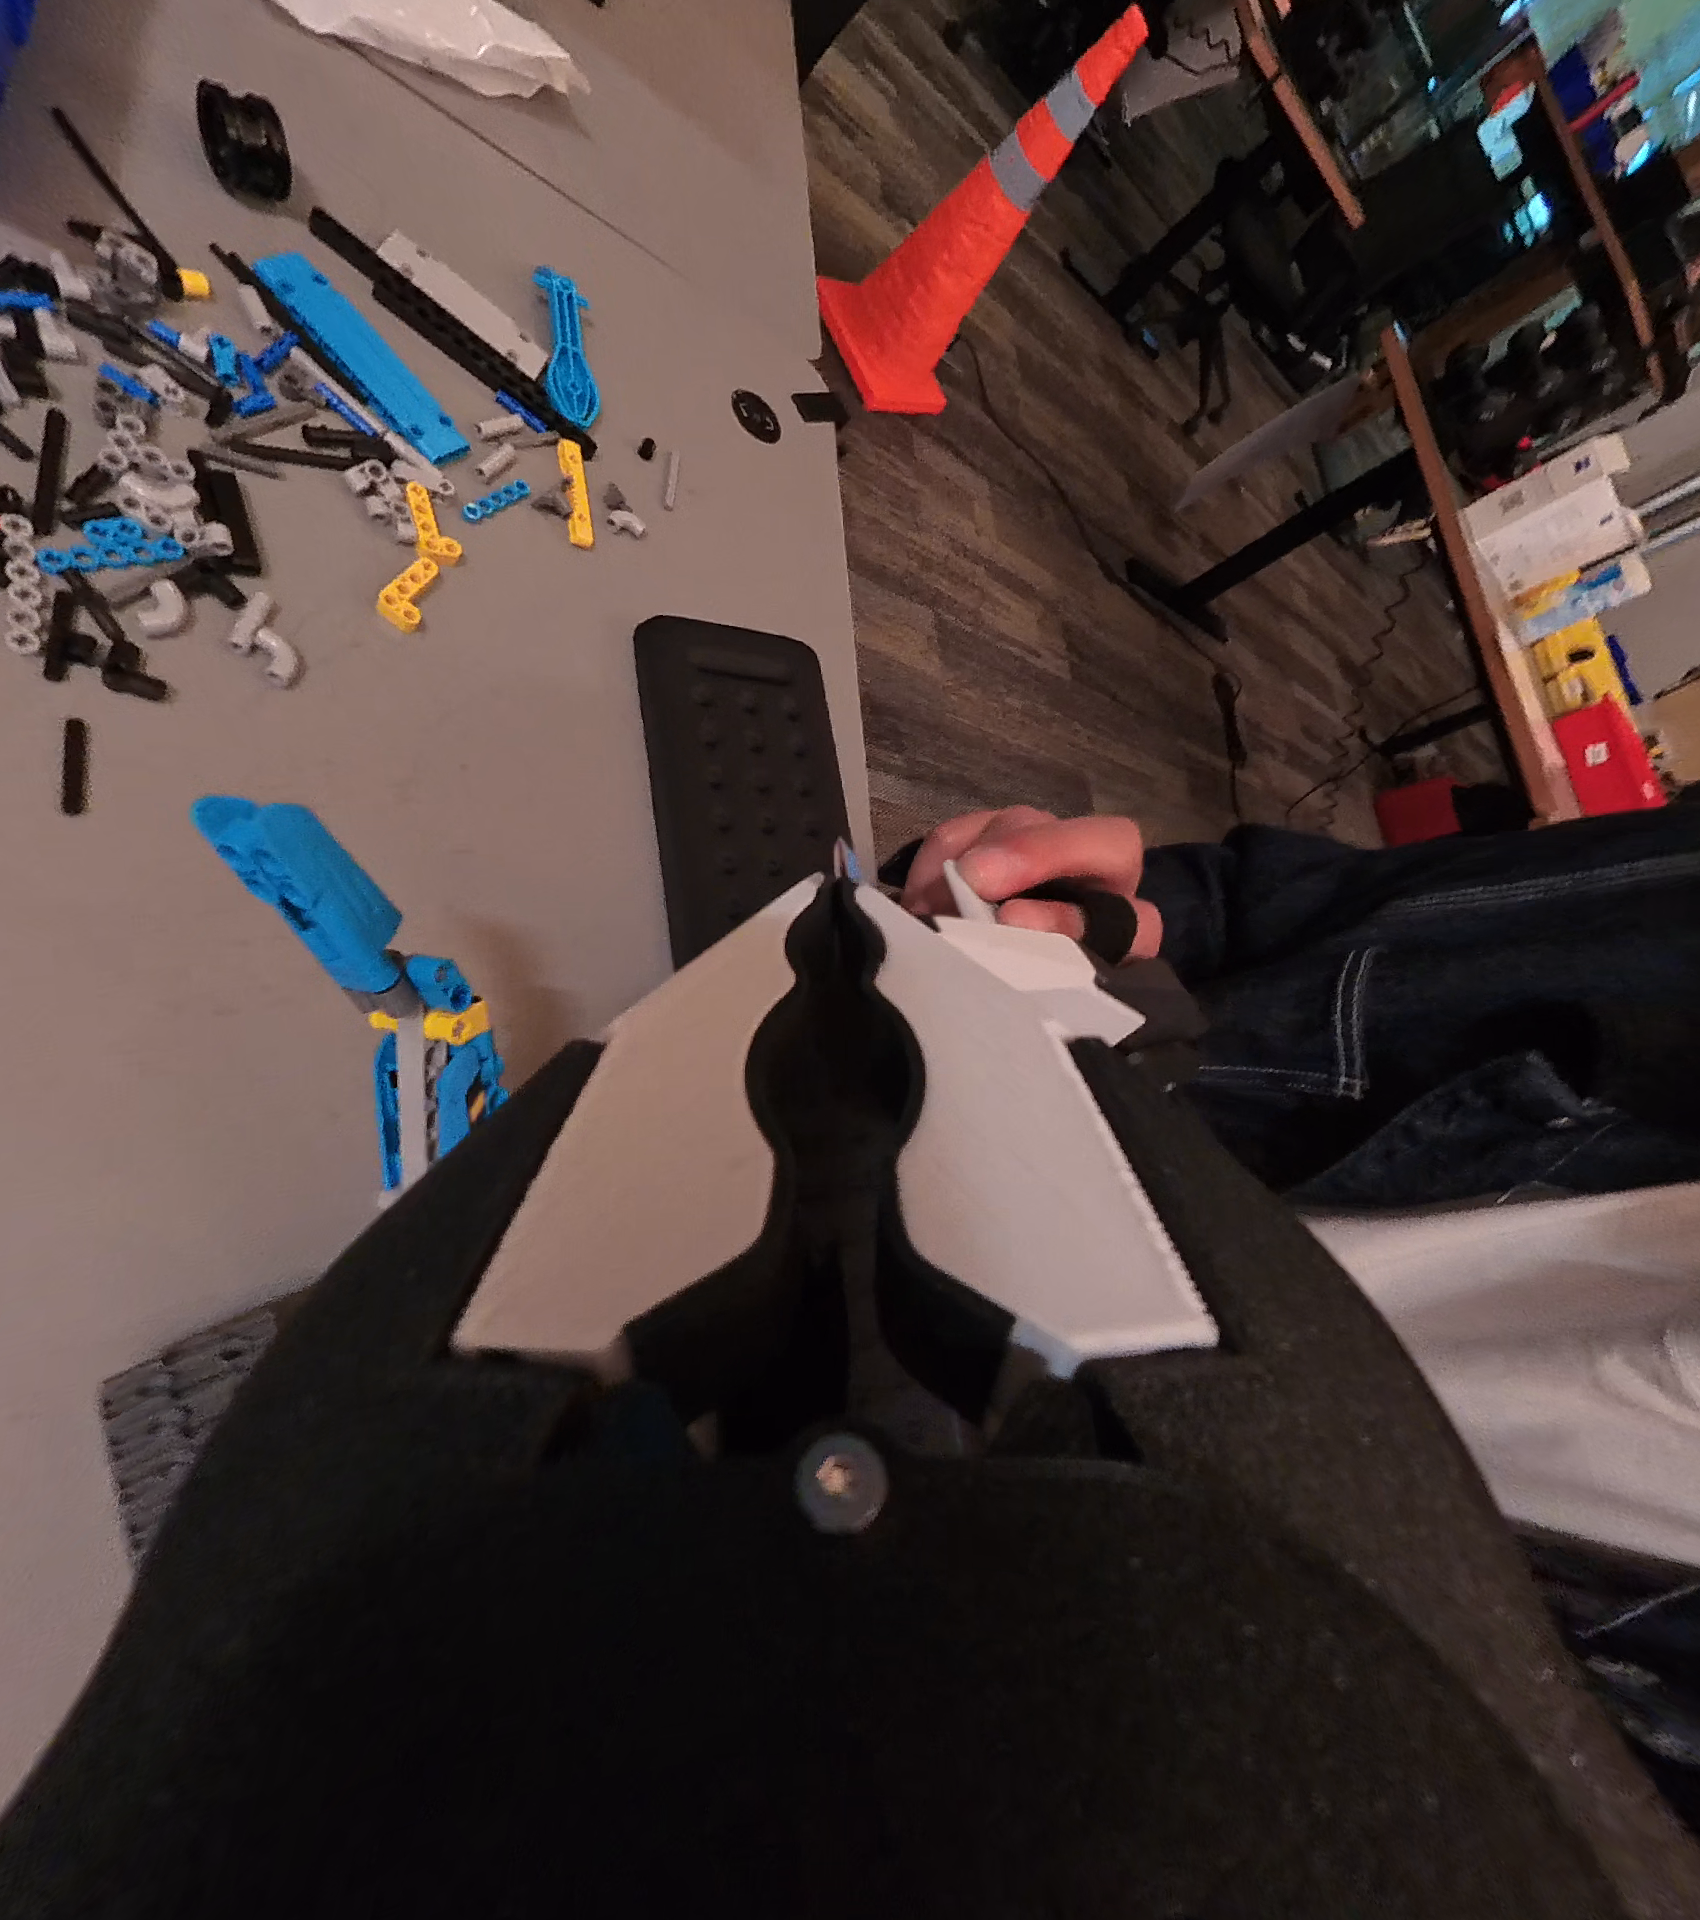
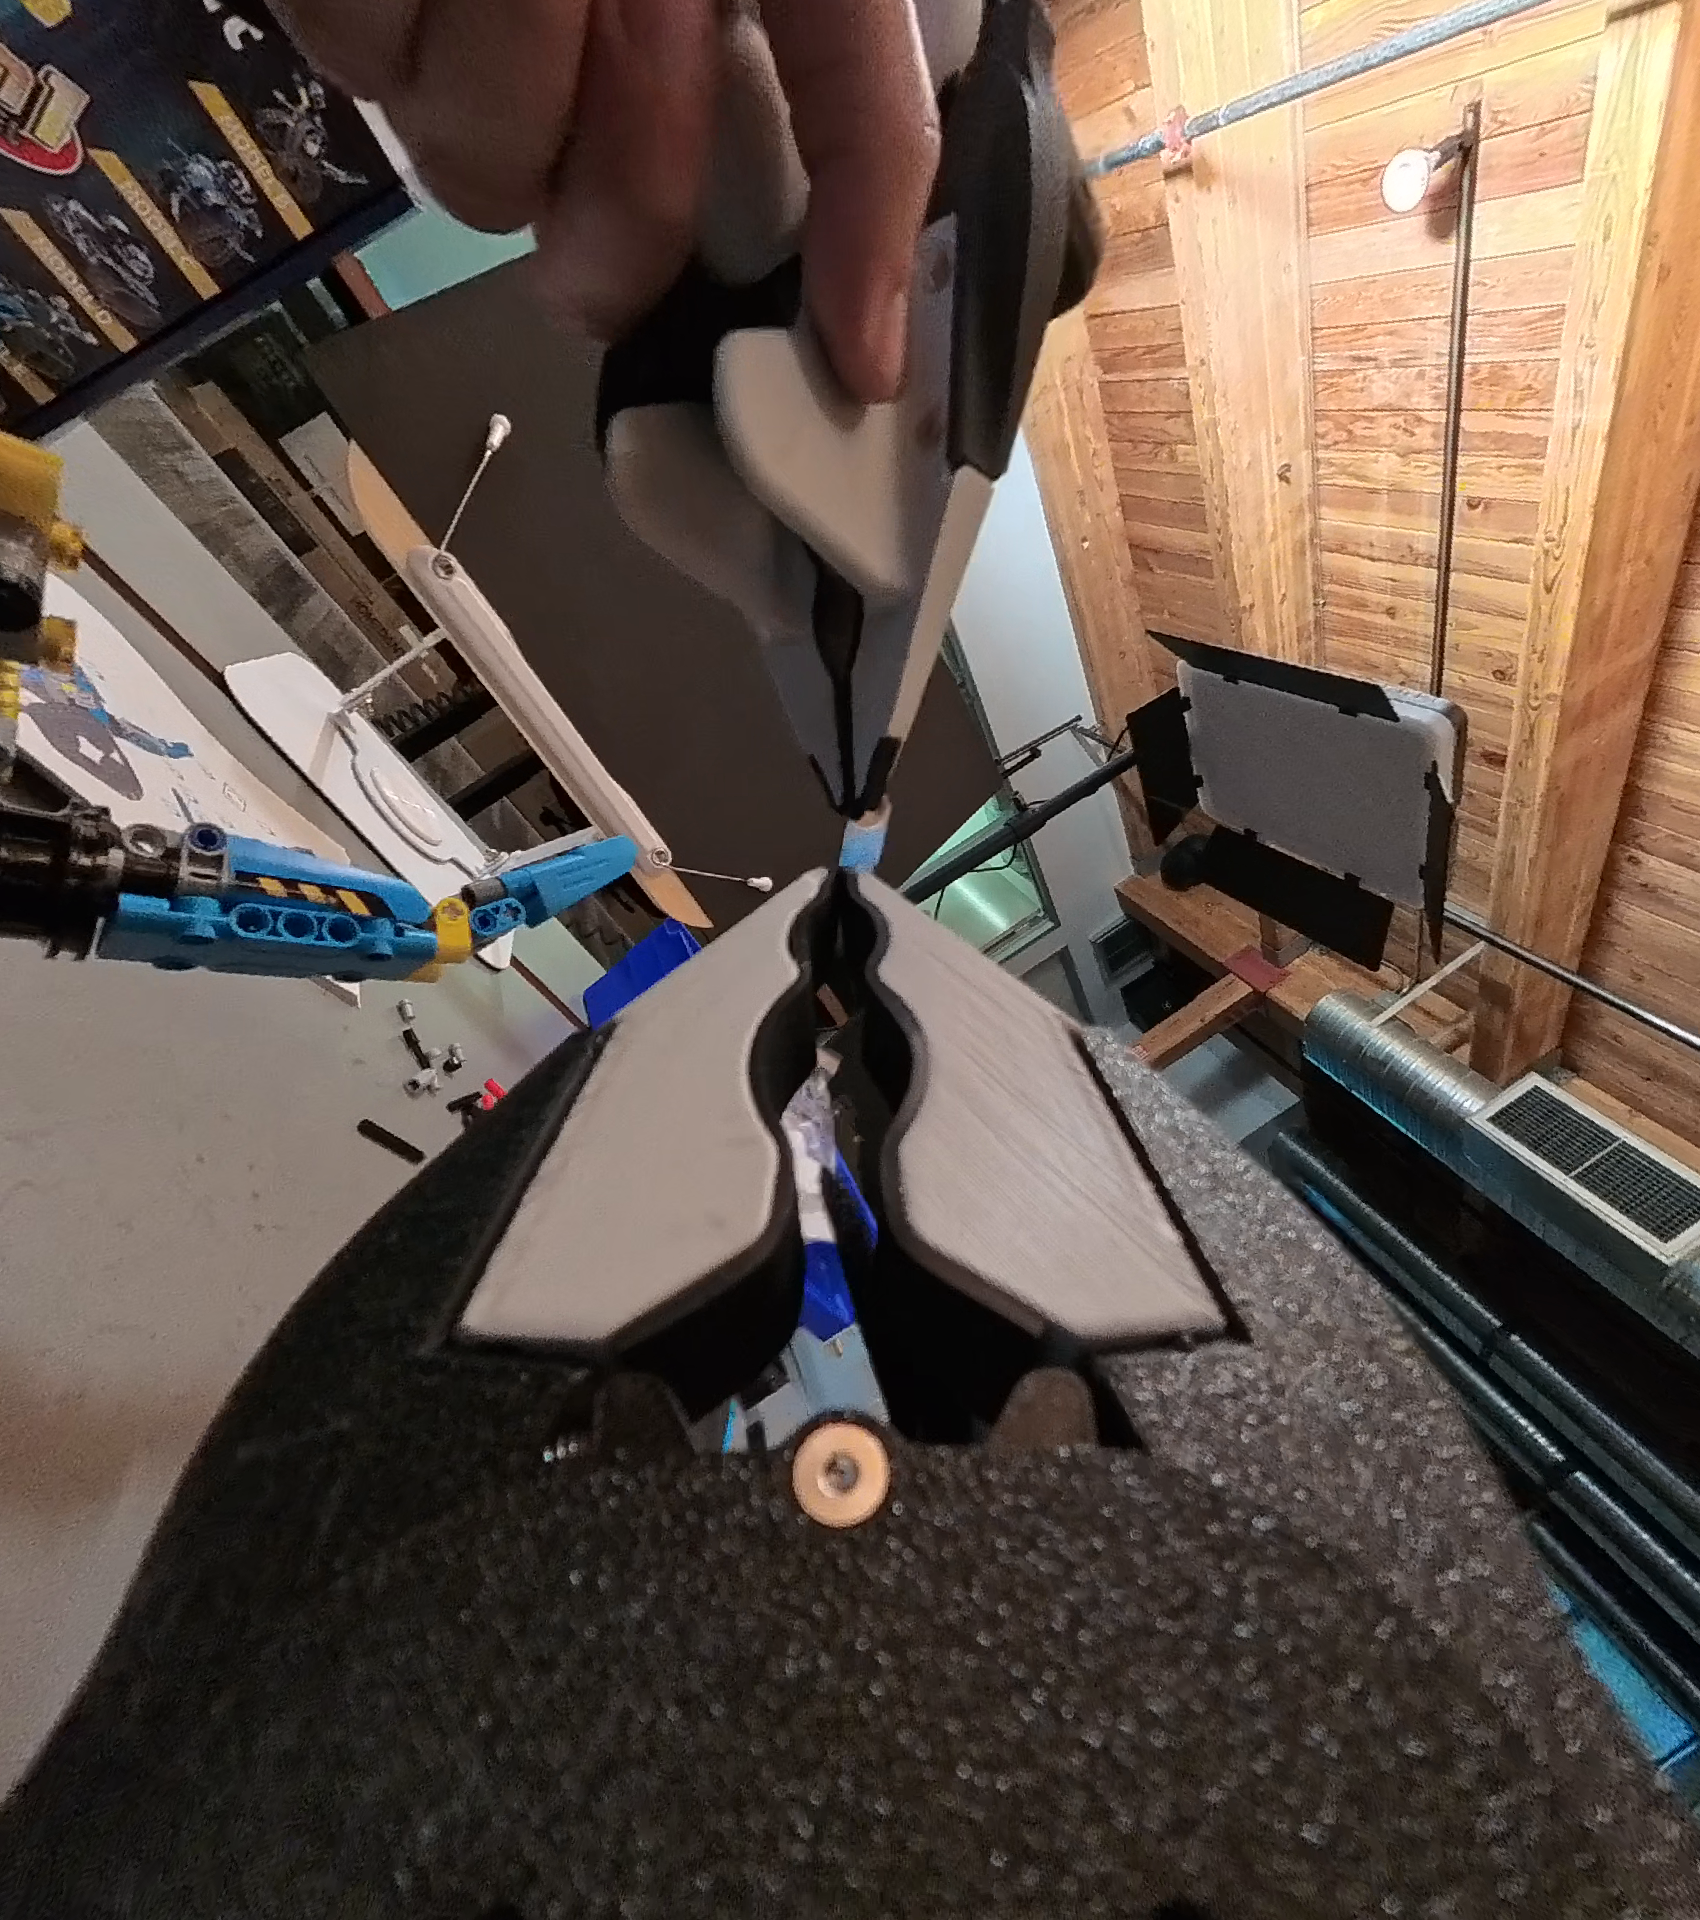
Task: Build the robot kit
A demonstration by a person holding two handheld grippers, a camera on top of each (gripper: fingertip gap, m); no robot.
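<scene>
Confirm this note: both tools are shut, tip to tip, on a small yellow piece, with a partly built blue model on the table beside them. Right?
Not quite: the piece is light blue, not yellow. The right wrist view shows the small light blue piece pinched between the left tool and the right tool. The rest holds: both are shut on it, and the partly built blue model sits on the table beside them.

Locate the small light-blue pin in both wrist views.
Left wrist view: light-blue pin just above centre, at the left gripper's tips.
Right wrist view: just above centre, between the right gripper's tips and the left gripper reaching down from the top.
Shared landmark: the blue-and-yellow model, left of the pin in both.
</scene>
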